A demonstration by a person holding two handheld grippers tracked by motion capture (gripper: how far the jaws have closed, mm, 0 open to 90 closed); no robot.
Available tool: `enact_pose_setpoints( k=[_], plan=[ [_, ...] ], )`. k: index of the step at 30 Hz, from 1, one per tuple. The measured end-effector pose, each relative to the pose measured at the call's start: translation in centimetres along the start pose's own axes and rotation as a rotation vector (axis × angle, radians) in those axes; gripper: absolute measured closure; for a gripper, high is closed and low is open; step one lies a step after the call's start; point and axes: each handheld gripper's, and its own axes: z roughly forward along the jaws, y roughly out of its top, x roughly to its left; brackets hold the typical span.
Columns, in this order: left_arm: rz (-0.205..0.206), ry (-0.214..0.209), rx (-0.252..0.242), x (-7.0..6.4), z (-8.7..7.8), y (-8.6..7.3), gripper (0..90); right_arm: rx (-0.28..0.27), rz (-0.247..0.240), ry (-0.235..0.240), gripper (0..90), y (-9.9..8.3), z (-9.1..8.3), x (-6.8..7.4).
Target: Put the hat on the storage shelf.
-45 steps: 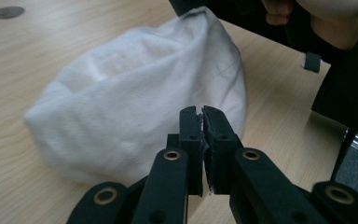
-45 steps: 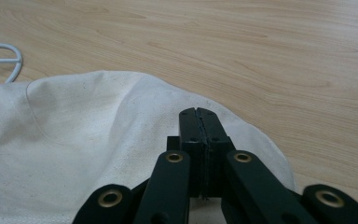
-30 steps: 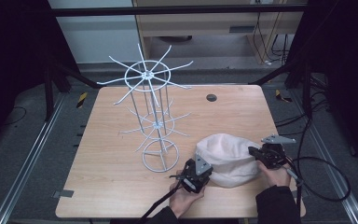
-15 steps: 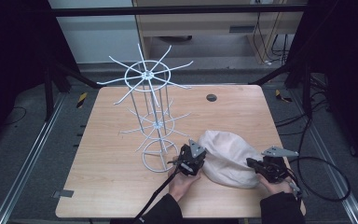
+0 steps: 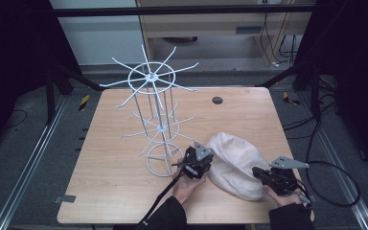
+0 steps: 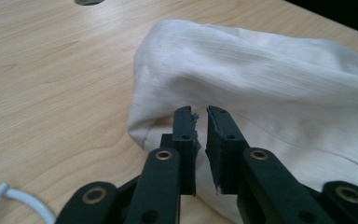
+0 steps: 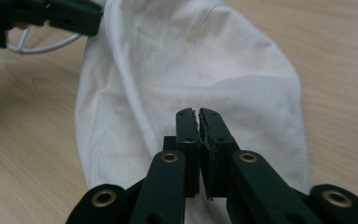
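We worked in a lab-like recording space: a bare wooden table (image 5: pixel 124 191) stood inside a black metal frame (image 5: pixel 182 10), with cables (image 5: pixel 333 182) trailing across grey carpet (image 5: pixel 24 158).

No text, label, brand, number or sign can be read on anything on the table.

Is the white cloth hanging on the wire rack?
No, the white cloth lies flat on the table beside the wire rack.
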Motion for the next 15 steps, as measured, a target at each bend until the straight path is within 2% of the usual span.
enact_pose_setpoints(
  k=[1,3,4,7,11,14,15],
  plan=[
    [0.0,0.0,0.0,0.0,0.0,0.0,79.6,-0.008,-0.002,-0.005,84.3,0.2,-0.1,0.0],
    [0.01,-0.033,0.003,0.0,-1.6,-0.4,76.4,-0.027,0.0,-0.006,81.2,0.7,-0.5,-0.1],
    [0.01,-0.033,0.003,0.0,-1.6,-0.4,75.2,-0.036,-0.003,-0.007,79.9,0.9,-0.7,0.0],
    [0.031,-0.06,0.019,0.2,-3.1,-0.7,71.4,-0.053,-0.015,-0.005,75.7,1.5,-1.0,0.1],
    [0.059,-0.065,0.013,0.0,-4.9,-1.3,64.5,-0.063,-0.031,0.002,68.7,2.3,-1.3,0.4],
    [0.1,-0.053,0.025,-0.1,-6.2,-1.8,59.5,-0.056,-0.041,0.01,64.7,2.6,-1.3,0.6],
    [0.104,-0.056,0.015,-0.2,-6.6,-2.0,57.9,-0.054,-0.042,0.013,63.6,2.7,-1.3,0.7]
  ],
)
